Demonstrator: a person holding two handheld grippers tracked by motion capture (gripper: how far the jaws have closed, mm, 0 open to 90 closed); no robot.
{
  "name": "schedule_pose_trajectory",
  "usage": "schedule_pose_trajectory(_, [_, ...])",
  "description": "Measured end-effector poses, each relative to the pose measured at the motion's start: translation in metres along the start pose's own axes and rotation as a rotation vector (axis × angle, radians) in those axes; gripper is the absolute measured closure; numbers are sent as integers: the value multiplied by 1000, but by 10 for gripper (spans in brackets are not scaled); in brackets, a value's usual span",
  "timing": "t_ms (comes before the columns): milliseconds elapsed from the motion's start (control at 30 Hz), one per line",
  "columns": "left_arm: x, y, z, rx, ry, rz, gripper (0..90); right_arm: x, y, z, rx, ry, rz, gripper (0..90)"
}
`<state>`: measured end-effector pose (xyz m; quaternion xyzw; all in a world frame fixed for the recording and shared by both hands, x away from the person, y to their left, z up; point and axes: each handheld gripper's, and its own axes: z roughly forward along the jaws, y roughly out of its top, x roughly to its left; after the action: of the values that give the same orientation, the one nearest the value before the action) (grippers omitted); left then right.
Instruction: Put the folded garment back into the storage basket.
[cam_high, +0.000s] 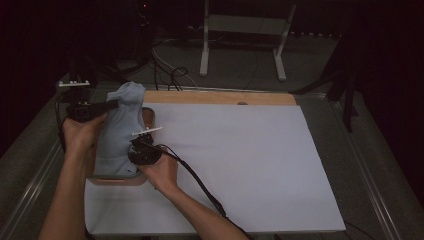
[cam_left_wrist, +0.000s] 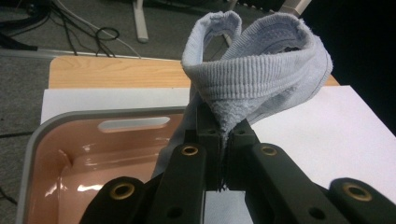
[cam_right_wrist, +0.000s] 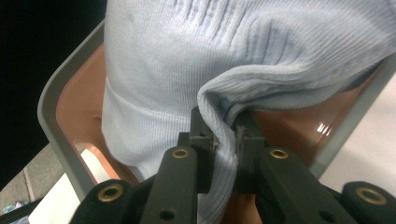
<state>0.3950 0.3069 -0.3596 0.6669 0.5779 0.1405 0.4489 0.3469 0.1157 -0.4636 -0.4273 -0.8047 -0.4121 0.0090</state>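
A pale blue ribbed sock (cam_high: 120, 125) hangs stretched over a salmon-pink bin with a grey rim (cam_high: 115, 181) at the left of the white sheet. My left gripper (cam_high: 114, 104) is shut on the sock's cuff (cam_left_wrist: 261, 79), lifted high at the far end; the cuff opening gapes above the jaws. My right gripper (cam_high: 141, 145) is shut on a fold of the sock (cam_right_wrist: 224, 126) lower down, over the bin's inside (cam_right_wrist: 79, 102). In the left gripper view the bin (cam_left_wrist: 70, 154) lies below and left of the jaws.
A white sheet (cam_high: 240, 160) covers a wooden board (cam_high: 220, 97) on a grey table. A white metal stand (cam_high: 245, 35) and loose cables (cam_high: 172, 75) lie on the floor beyond. The right gripper's black cable (cam_high: 200, 185) trails across the sheet.
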Motion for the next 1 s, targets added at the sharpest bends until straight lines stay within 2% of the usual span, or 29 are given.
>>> schedule_pose_trajectory(233, [5,-5,2,12,24,-19,874,2,-2,2,10,17,10,814])
schedule_pose_trajectory(300, [7,-6,3,10,33,-29,791,2,-2,3,11,22,14,815])
schedule_pose_trajectory(367, [7,-7,5,25,69,-34,652,1,-2,3,19,30,15,815])
schedule_pose_trajectory(433, [7,-9,7,26,87,-34,543,2,-2,4,21,30,21,815])
schedule_pose_trajectory(500, [7,-10,8,9,80,-40,474,0,-1,4,26,37,23,814])
schedule_pose_trajectory(567, [6,-10,8,3,101,-40,405,0,-1,5,27,34,30,814])
schedule_pose_trajectory(700, [2,-11,11,17,103,-20,363,-1,-1,5,29,42,29,814])
schedule_pose_trajectory(833, [0,-17,17,44,97,1,370,-1,-1,5,29,43,31,814])
schedule_pose_trajectory(1000, [0,-27,27,78,78,-1,389,-1,0,4,23,55,44,813])
